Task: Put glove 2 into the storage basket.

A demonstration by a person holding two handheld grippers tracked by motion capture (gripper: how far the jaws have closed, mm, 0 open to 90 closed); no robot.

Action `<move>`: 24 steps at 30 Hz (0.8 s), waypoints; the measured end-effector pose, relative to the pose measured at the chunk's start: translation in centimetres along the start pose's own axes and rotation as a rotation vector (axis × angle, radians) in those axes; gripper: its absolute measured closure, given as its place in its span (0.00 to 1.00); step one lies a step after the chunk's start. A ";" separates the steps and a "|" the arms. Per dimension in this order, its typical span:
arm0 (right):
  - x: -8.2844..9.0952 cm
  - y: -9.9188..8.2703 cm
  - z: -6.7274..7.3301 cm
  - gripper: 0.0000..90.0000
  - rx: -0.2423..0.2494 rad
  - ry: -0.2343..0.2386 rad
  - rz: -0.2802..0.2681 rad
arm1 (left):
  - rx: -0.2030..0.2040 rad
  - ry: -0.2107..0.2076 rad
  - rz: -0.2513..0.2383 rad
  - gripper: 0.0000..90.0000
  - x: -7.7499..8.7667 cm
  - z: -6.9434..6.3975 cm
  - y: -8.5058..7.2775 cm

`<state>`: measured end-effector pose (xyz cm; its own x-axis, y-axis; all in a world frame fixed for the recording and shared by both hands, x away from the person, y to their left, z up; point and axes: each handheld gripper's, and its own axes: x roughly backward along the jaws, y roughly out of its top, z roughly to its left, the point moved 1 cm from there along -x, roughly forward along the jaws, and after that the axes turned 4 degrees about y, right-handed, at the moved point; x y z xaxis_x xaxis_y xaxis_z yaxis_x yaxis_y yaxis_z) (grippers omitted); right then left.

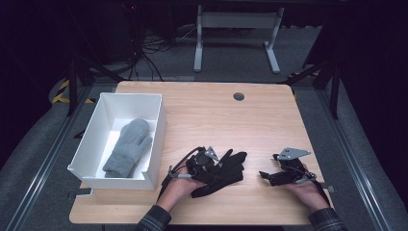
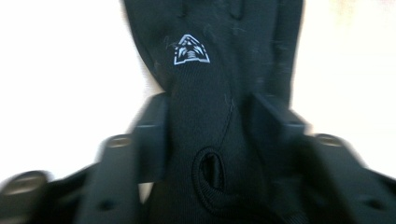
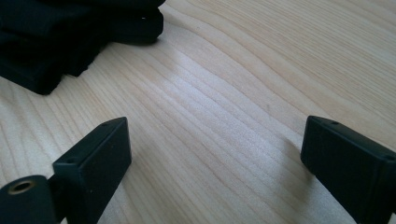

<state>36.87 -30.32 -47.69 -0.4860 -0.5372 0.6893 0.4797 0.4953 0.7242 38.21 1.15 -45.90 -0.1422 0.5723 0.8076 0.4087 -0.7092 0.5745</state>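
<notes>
- Black glove (image 1: 222, 169) lies flat on the near middle of the wooden surface (image 1: 250, 120), fingers pointing away and to the right, just right of the white box.
- Left claw (image 1: 208, 162) sits over the glove's cuff end; in the left gripper view its jaws press on a raised fold of the glove (image 2: 205, 116) from both sides, near the small white logo (image 2: 190, 49), so it is gripping the glove.
- Left hand (image 1: 180, 187) comes in from the near edge, plaid sleeve (image 1: 154, 220) behind it.
- Right claw (image 1: 266, 176) rests low over bare wood at the near right, well apart from the glove; in the right gripper view the jaws stand wide open with nothing between them, glove fingertips (image 3: 70, 32) in the upper left corner.
- Right hand (image 1: 305, 190) holds it from the near edge.
- White box (image 1: 156, 134) stands on the left side of the surface, a grey mitten (image 1: 127, 147) lying inside on its floor.
- Round grommet hole (image 1: 238, 96) near the far edge.
- Beyond the surface, a grey desk frame (image 1: 235, 38) on the floor.
</notes>
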 end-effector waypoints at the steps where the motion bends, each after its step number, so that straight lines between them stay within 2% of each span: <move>1: 0.0 0.0 0.0 0.10 -0.001 0.001 0.001 | -0.002 0.000 0.004 0.70 0.1 -0.1 0.1; 2: 0.0 0.0 0.0 0.10 0.000 0.001 0.001 | -0.001 0.006 0.012 0.72 0.2 -0.2 0.2; 4: 0.0 0.0 0.0 0.10 -0.003 0.001 0.002 | 0.025 0.010 0.018 0.74 0.4 -0.4 0.4; 6: 0.0 0.0 0.0 0.10 -0.003 0.002 0.002 | 0.029 0.026 0.012 0.75 0.7 -0.6 0.6; 11: 0.0 0.0 0.0 0.10 -0.003 0.001 0.002 | 0.066 0.034 0.002 0.75 2.4 -0.8 1.3; 19: 0.0 0.0 0.0 0.10 -0.003 0.001 0.002 | 0.102 0.071 -0.031 0.75 6.3 -0.3 3.0; 24: 0.0 0.0 0.0 0.10 -0.003 0.000 0.002 | 0.105 0.110 -0.047 0.75 9.2 0.2 3.9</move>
<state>36.87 -30.30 -47.68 -0.4848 -0.5367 0.6905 0.4825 0.4944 0.7230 38.62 3.74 -36.24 -0.2586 0.5512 0.7933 0.4906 -0.6325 0.5994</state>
